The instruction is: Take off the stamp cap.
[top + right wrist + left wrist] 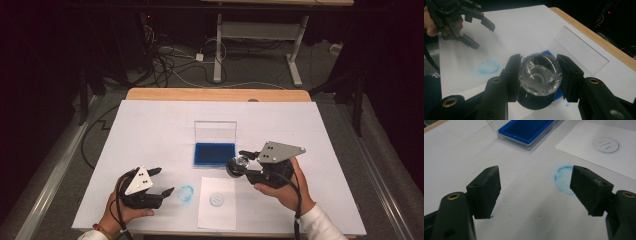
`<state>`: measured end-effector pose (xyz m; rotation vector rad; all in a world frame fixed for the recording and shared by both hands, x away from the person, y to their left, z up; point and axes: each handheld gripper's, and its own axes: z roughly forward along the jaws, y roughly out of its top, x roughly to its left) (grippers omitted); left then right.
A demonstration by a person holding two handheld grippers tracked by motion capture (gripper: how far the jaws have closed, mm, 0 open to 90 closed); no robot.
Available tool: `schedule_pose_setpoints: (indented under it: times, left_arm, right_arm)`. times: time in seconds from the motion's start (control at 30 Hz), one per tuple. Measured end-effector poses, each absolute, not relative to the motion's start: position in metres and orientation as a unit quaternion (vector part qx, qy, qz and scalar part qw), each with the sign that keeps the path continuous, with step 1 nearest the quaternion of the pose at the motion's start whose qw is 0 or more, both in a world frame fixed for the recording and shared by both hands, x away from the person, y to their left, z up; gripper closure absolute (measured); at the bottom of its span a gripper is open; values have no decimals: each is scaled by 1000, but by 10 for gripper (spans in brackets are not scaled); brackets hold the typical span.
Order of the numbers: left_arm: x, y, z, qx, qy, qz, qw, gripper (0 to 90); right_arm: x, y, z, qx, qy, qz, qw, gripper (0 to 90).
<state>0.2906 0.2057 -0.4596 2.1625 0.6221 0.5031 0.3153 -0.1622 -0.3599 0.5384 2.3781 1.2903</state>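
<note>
The white worktop [150,130] is evenly lit from above while the room around stays dark. Shadows are soft. The fingers [486,192] look slightly blurred, and all pictures are grainy.

Left claw [161,181] gapes empty; right claw [239,162] is clamped tight.

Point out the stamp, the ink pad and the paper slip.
stamp [539,72], right gripper view, clear faceted handle.
ink pad [214,154], high view, blue pad surface.
paper slip [216,216], high view, bare lower part.
</note>
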Motion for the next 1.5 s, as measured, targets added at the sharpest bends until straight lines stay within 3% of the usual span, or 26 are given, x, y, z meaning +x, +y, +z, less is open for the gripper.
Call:
schedule_pose_setpoints:
  times: [0.27, 0.93, 1.5]
  left_arm:
    - [296, 182, -446, 851, 221, 209, 427, 237]
    - [319, 122, -435, 844, 164, 204, 467, 253]
    - [296, 106, -436, 835, 148, 208, 487, 242]
  right_arm:
    - [315, -137, -357, 177, 846, 473, 173, 574]
    - [327, -123, -358, 188, 832, 495, 163, 574]
    - [320, -113, -370, 176, 833, 509, 129, 574]
